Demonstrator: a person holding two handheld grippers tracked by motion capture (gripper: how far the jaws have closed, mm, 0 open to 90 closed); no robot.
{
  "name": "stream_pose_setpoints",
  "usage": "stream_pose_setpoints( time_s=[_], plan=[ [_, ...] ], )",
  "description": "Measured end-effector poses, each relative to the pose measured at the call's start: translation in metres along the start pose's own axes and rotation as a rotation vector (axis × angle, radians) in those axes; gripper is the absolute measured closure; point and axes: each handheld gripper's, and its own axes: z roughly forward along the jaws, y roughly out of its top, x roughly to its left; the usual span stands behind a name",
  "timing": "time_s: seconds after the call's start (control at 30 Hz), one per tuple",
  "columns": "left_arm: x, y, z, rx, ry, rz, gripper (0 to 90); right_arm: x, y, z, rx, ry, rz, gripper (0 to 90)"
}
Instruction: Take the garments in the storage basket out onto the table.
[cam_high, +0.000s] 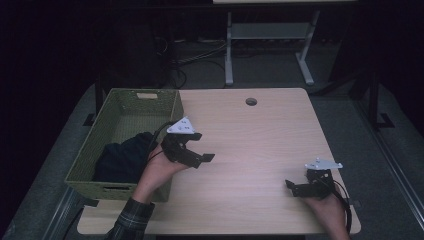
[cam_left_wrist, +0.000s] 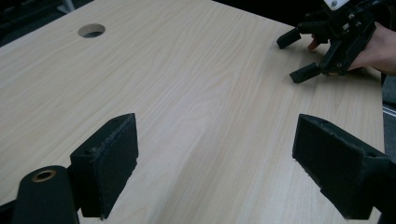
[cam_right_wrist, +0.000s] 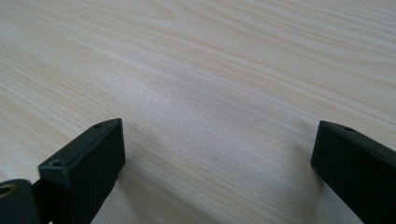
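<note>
My left gripper (cam_high: 202, 148) is held over the wooden table (cam_high: 260, 145), just right of a green woven basket (cam_high: 125, 102). Its jaws stand wide apart with nothing between them, as the left gripper view (cam_left_wrist: 217, 163) also shows. My right gripper (cam_high: 291, 188) rests low at the table's front right, open and empty; bare wood lies between its jaws in the right gripper view (cam_right_wrist: 215, 158). The left gripper view also has the right gripper (cam_left_wrist: 296, 57) at upper right, held by a hand (cam_left_wrist: 378, 49). A dark cloth (cam_high: 122, 157) lies bunched in the basket's near end.
A round cable hole (cam_high: 251, 101) (cam_left_wrist: 91, 31) sits near the table's far edge. Beyond the table stands a white desk frame (cam_high: 230, 50) with cables on the floor. The basket takes up the table's left side.
</note>
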Motion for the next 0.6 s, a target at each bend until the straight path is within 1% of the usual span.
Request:
stream_pose_setpoints(
  time_s=[0.07, 0.1, 0.27, 0.43, 0.5, 0.6],
  plan=[
    [0.001, 0.0, -0.002, 0.003, 0.007, 0.002, 14.0, 0.0, 0.0, 0.0, -0.001, 0.0, -0.002, 2.6],
    [0.003, 0.0, -0.007, 0.01, 0.018, 0.001, 14.0, 0.0, 0.0, 0.0, -0.001, 0.0, -0.002, 2.6],
    [0.008, -0.002, -0.018, 0.005, 0.033, -0.013, 14.0, 0.0, 0.0, 0.0, -0.001, 0.0, -0.003, 2.7],
    [0.01, -0.002, -0.027, 0.016, 0.044, -0.015, 14.0, 0.0, 0.0, 0.0, -0.002, 0.0, 0.0, 2.7],
    [0.011, -0.003, -0.03, 0.017, 0.051, -0.022, 14.0, 0.0, 0.0, 0.0, -0.002, 0.0, 0.0, 2.7],
    [0.012, -0.004, -0.034, 0.032, 0.063, -0.021, 14.0, 0.0, 0.0, 0.0, -0.002, -0.001, -0.001, 2.7]
  ],
)
